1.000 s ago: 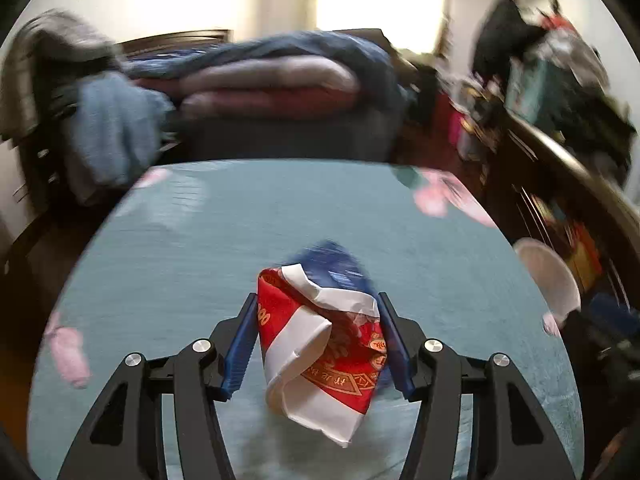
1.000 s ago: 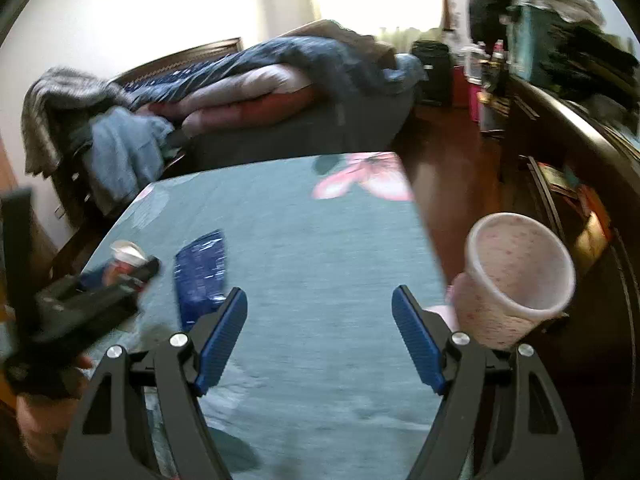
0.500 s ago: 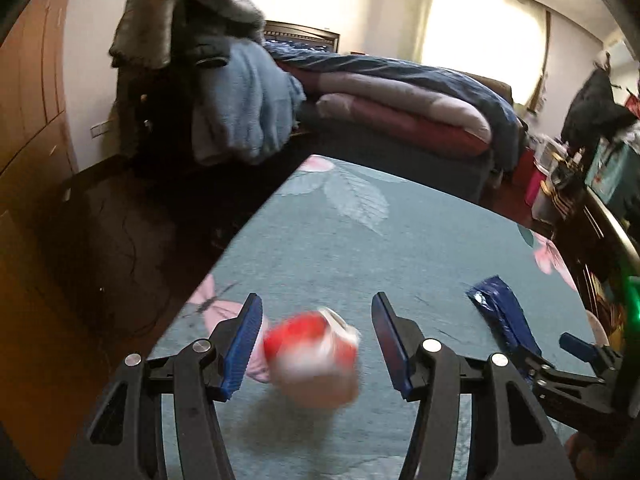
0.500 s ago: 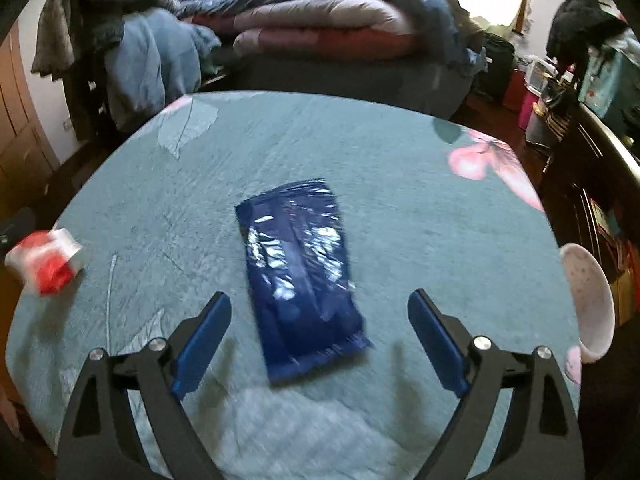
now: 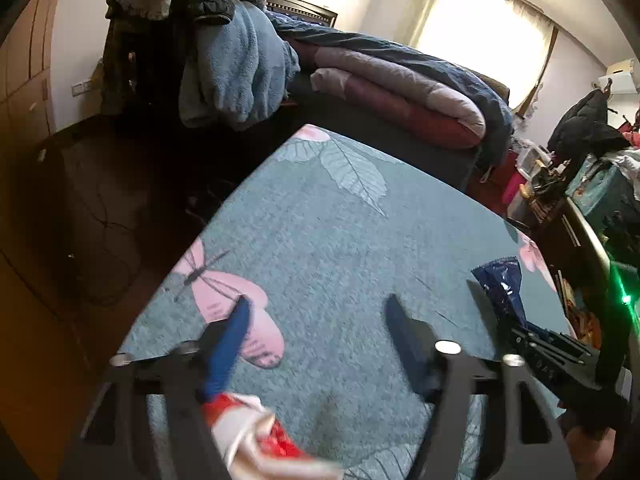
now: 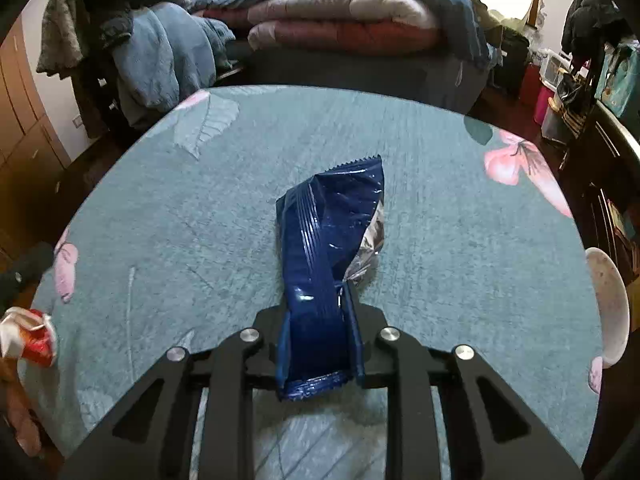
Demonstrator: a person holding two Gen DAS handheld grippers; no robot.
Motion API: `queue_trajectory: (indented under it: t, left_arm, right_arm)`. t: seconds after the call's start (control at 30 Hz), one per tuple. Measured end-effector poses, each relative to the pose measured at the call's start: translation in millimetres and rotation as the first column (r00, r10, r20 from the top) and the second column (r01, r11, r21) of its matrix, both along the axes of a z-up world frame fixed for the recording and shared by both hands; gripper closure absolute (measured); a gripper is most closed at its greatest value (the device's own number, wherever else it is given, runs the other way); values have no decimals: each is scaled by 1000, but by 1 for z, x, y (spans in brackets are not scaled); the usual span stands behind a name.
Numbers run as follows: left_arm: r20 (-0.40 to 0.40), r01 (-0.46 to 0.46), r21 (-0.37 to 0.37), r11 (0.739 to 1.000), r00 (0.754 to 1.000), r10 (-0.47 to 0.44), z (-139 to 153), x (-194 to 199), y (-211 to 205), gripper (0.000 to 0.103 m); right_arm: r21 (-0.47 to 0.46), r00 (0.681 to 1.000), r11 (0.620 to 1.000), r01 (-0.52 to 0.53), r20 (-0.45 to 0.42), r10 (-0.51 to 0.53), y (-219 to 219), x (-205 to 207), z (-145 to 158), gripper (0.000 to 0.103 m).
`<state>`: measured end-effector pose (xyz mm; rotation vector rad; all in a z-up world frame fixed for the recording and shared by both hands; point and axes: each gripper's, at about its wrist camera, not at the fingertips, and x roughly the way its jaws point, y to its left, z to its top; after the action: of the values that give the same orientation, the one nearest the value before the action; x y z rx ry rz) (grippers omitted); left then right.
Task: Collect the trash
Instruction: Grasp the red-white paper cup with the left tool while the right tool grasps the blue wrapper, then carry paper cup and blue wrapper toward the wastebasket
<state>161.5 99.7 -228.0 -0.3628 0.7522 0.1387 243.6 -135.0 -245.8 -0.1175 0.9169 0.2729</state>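
Note:
A crumpled red and white wrapper (image 5: 256,436) shows blurred low in the left wrist view, by the base of the left finger and free of the pads. My left gripper (image 5: 318,308) is opening, with only the teal tablecloth (image 5: 340,248) between its tips. The same red wrapper (image 6: 28,336) sits at the table's left edge in the right wrist view. My right gripper (image 6: 320,304) is shut on the near end of a dark blue foil wrapper (image 6: 332,216), whose far end twists upward. The blue wrapper (image 5: 502,284) also appears at the right of the left wrist view.
A white speckled bin (image 6: 608,304) stands off the table's right edge. The round table (image 6: 440,240) wears a teal cloth printed with leaves and pink butterflies. Beyond it are a bed piled with quilts (image 6: 340,20) and draped clothes (image 6: 160,52). A dark cabinet (image 6: 612,168) stands to the right.
My left gripper swung toward the table's left edge, widened and let the red wrapper drop. My right gripper moved over the blue wrapper and shut on it.

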Motion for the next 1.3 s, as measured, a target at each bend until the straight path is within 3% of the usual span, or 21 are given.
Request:
queue_trajectory:
  t: [0.13,0.4,0.43,0.53,0.57,0.67,0.77,0.87,1.0,1.17,1.3]
  left_arm:
    - [-5,20,15,1000,1000,-20,-3,-3,-2,12]
    - [-57,34,55,998,998,-31,-21,-7,-2,8]
    - [-64,27,68,997,998,-22,-23,-8,-2,10]
    - [-84,11,110,994,996,-2,-28,-6,-2,34]
    - [-85,11,106,994,996,-2,-28,-5,-1,36]
    - [-48,10,45,999,999,-8,-23,-5,5,50]
    - [0,31,14,999,1000,-31,-14,-7,3,78]
    - [35,79,-42,996,996,-78,-4,-9,-6,79]
    - [36,116,-25,993,993,-115,-2,-5,-26,79]
    - [51,173,-87,981,984,-169,2,-5,-41,79]
    - [78,221,-40,974,973,-218,20,-3,-67,79]
  right_arm:
    - [21,999,1000,-3,39,2,-10,-15,13,80]
    - [105,996,994,18,83,-26,-37,-42,37,80]
    - [112,996,994,21,85,-30,-40,-44,39,80]
    - [131,995,991,29,87,-40,-48,-47,41,80]
    - [135,995,990,31,86,-43,-48,-47,41,80]
    - [151,996,988,37,79,-49,-55,-50,39,80]
    - [167,995,985,42,81,-56,-62,-55,40,80]
    - [183,994,982,47,87,-64,-68,-59,43,80]
    - [204,992,977,57,98,-78,-78,-65,48,80]
    - [217,990,974,63,108,-89,-91,-73,51,80]
    - [237,987,968,79,116,-108,-105,-79,54,80]
